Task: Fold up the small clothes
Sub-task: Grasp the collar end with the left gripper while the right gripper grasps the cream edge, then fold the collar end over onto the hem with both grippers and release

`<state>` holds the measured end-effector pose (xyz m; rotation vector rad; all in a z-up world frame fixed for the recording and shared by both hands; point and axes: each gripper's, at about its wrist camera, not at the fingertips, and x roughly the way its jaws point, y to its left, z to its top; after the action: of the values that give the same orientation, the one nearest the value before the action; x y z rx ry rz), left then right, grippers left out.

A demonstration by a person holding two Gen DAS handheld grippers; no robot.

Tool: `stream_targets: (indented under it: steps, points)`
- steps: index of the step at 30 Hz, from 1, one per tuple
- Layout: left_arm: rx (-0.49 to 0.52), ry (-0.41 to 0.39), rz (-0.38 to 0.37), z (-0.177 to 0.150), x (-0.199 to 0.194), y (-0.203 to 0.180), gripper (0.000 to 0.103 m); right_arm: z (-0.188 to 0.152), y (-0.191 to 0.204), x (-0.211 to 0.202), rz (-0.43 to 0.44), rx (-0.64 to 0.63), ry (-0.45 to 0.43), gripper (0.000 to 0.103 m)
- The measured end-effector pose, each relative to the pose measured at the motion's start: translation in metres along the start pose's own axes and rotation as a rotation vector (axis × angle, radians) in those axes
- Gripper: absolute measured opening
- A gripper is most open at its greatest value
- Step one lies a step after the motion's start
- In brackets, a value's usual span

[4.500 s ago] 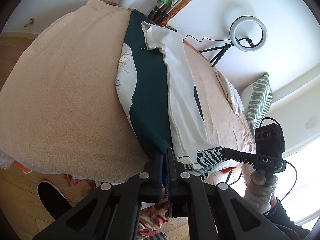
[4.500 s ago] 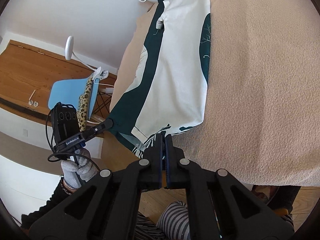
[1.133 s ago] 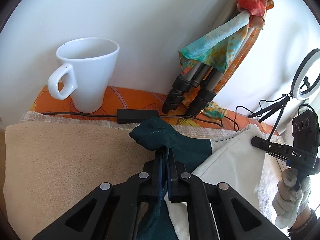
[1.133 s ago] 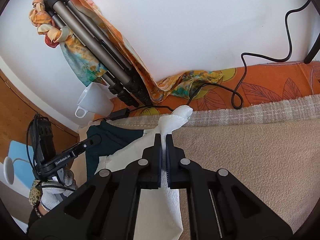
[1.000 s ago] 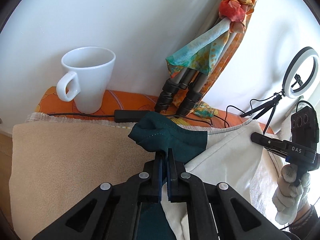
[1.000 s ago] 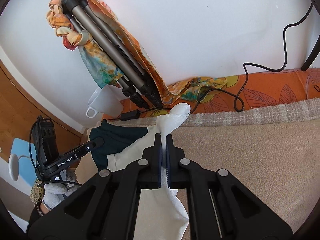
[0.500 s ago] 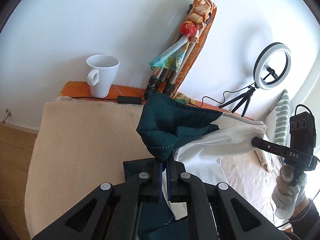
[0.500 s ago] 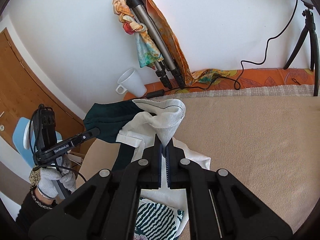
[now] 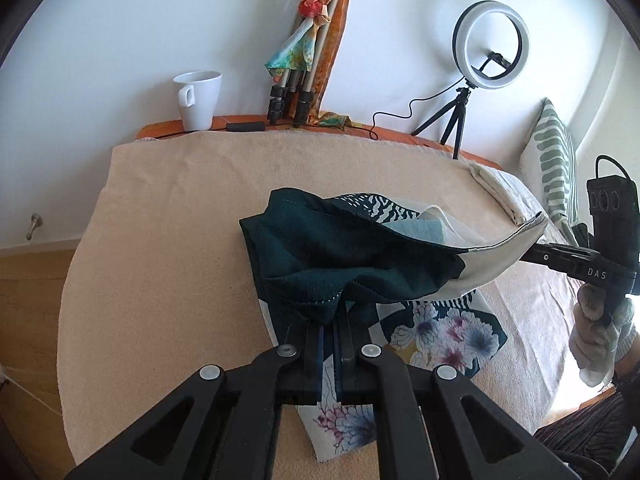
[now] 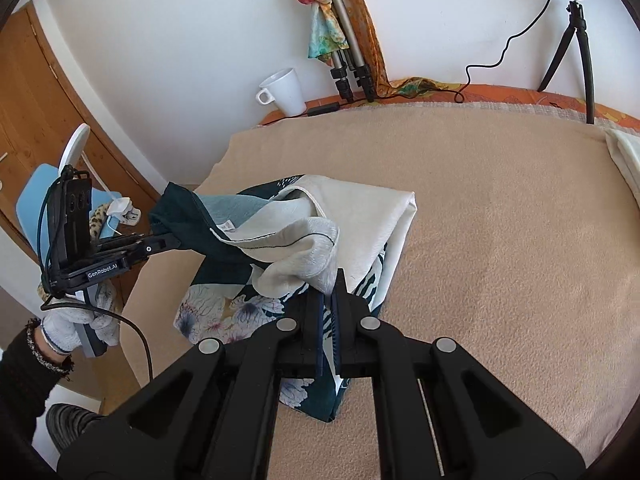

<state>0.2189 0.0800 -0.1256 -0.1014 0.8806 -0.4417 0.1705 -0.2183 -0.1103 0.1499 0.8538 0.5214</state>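
Left tool (image 9: 329,322) clamped on the dark green corner, right tool (image 10: 328,294) on the cream corner of the garment (image 9: 360,256) — its upper half lifted over the lower, which lies on the bed (image 9: 168,240). We judge a fold underway; next, lay the corners down aligned. Mug (image 9: 198,98) and ring light (image 9: 491,50) behind.

- The beige blanket (image 9: 168,240) is bare left of the garment (image 9: 344,256) and also wide to its right (image 10: 500,240).
- At the far edge by the wall stand a mug (image 9: 198,98), a folded tripod (image 9: 300,80), cables, and a ring light (image 9: 490,46).
- A striped pillow (image 9: 554,160) and folded cloth (image 10: 624,156) block the far right end.
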Motion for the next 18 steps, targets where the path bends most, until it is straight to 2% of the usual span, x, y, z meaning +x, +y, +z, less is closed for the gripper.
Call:
stream_targets:
  steps: [3,6,7,8,10,11,14,18]
  points:
    - [0.048,0.012,0.024,-0.019,-0.008,-0.007,0.004,-0.016,0.007,-0.012,-0.053,-0.064,-0.014,0.005]
    - [0.113,0.029,0.047,-0.040,-0.019,-0.013,0.016,-0.031,0.018,-0.022,-0.111,-0.156,-0.002,0.008]
    - [0.134,0.038,0.049,-0.048,-0.022,-0.014,0.021,-0.036,0.020,-0.026,-0.125,-0.181,0.009,0.017]
    - [0.151,0.047,0.054,-0.056,-0.027,-0.014,0.021,-0.040,0.023,-0.030,-0.143,-0.205,0.011,0.030]
    - [0.171,0.053,0.086,-0.070,-0.037,-0.012,0.022,-0.051,0.026,-0.042,-0.129,-0.222,0.008,0.044]
    - [0.161,0.057,0.091,-0.077,-0.043,-0.010,0.022,-0.056,0.027,-0.050,-0.103,-0.222,0.008,0.045]
    - [0.051,0.057,0.073,-0.082,-0.057,0.008,0.025,-0.067,0.022,-0.066,-0.038,-0.160,-0.001,0.047]
    - [-0.195,0.030,-0.014,-0.071,-0.065,0.034,0.031,-0.064,-0.011,-0.061,-0.004,0.080,0.004,0.048]
